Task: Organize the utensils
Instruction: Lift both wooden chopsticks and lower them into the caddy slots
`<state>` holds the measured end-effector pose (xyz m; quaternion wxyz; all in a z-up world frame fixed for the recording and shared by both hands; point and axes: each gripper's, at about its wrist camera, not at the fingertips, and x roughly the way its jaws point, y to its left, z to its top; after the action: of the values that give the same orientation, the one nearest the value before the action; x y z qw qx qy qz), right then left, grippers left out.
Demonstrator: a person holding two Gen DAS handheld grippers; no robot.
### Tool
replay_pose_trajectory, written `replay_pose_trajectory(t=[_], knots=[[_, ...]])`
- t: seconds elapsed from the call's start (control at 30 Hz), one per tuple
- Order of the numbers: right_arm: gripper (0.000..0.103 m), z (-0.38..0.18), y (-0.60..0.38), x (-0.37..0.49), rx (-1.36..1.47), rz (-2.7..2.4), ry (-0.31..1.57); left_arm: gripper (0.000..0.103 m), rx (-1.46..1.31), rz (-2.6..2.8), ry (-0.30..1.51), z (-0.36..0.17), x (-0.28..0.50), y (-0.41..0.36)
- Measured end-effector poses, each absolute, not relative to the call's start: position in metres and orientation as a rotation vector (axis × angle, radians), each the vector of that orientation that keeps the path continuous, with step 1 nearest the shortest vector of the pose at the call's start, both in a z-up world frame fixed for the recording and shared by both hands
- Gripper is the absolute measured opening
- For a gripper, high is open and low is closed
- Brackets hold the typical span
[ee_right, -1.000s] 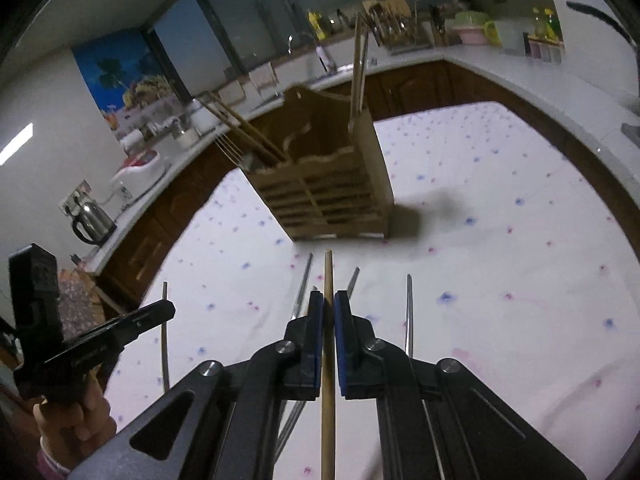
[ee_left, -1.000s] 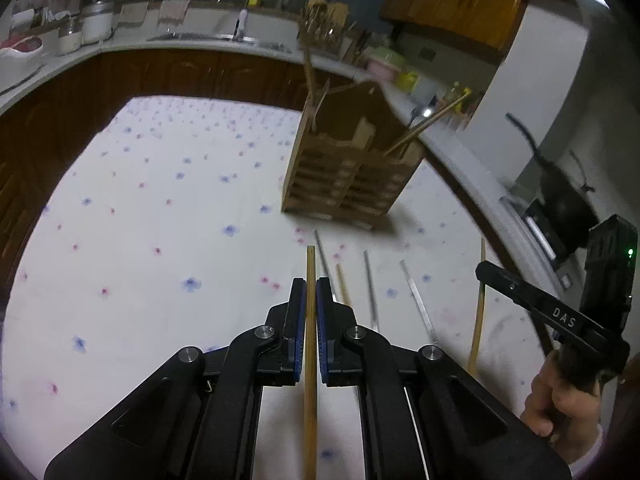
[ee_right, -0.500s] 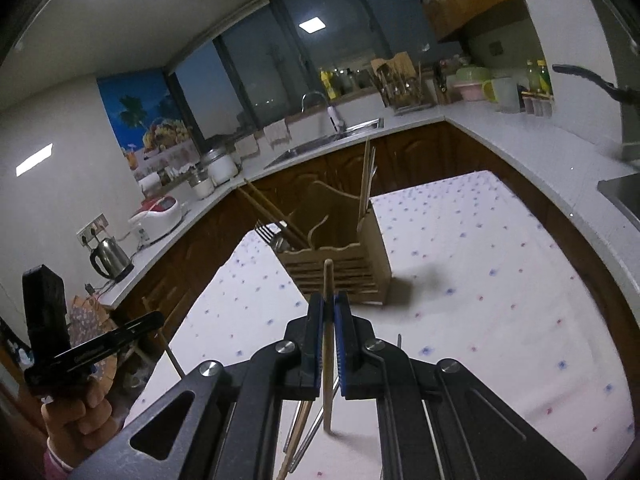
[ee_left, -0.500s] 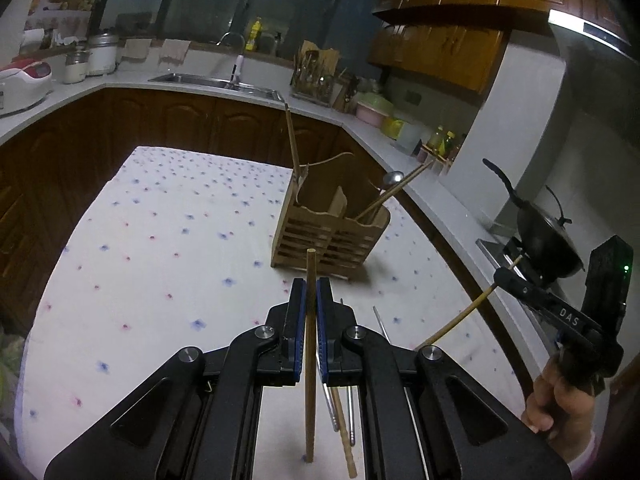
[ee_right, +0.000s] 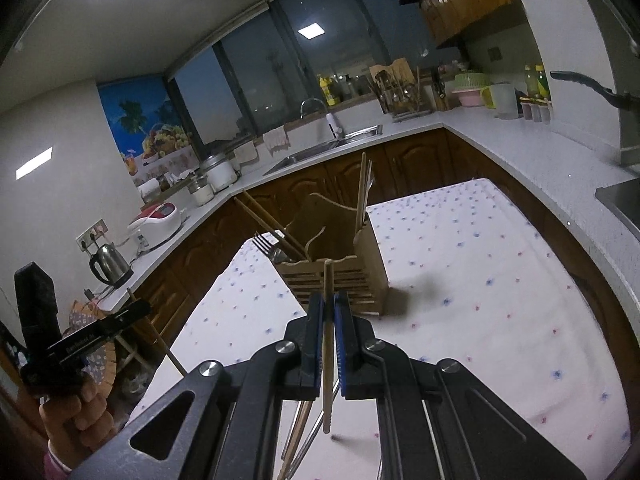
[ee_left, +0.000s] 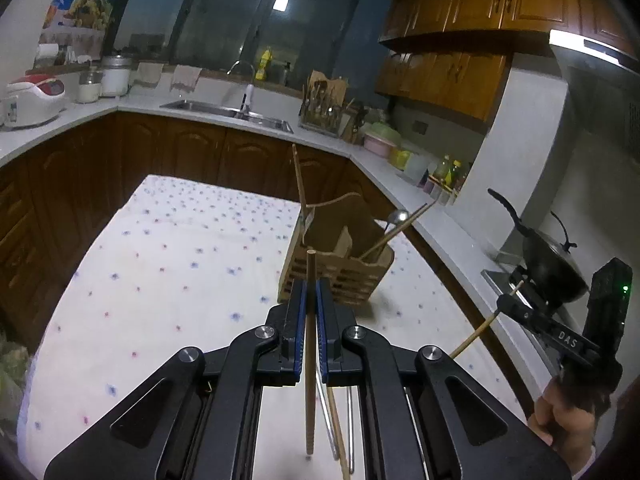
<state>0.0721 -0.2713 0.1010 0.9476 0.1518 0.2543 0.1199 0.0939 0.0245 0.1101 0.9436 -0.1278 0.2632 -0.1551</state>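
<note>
My left gripper is shut on a wooden chopstick, which hangs steeply with its lower tip just above the flowered tablecloth. My right gripper is shut on a second wooden chopstick, held the same way. A slatted wooden utensil holder stands on the table just beyond both grippers. It holds chopsticks, a spoon and a fork. Loose chopsticks, wooden and metal, lie on the cloth under the grippers. Each view also shows the other gripper at its side.
A white counter with dark wood cabinets wraps around the table. On it are a sink, a rice cooker, a kettle and a wok. A person's hand grips the right handle.
Both grippers have lifted their chopsticks off the table and tilted upward. The holder now sits lower and smaller in both views, and more of the kitchen shows.
</note>
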Motion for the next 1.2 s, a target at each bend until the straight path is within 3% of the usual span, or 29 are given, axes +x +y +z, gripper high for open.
replay_pose_trajectory(t=[0.27,0.83,1.2], knots=[[0.005,0.116,-0.27,0.082,0.296,0.244,0.483,0.004,-0.283,-0.315,0.473,0.125,0.111,0.026],[0.005,0.198,-0.271,0.149,0.218,0.18,0.247,0.004,-0.344,-0.253,0.186,0.21,0.2,0.014],[0.005,0.186,-0.266,0.193,0.202,0.142,0.236,0.004,-0.309,-0.183,0.172,0.187,0.259,-0.017]])
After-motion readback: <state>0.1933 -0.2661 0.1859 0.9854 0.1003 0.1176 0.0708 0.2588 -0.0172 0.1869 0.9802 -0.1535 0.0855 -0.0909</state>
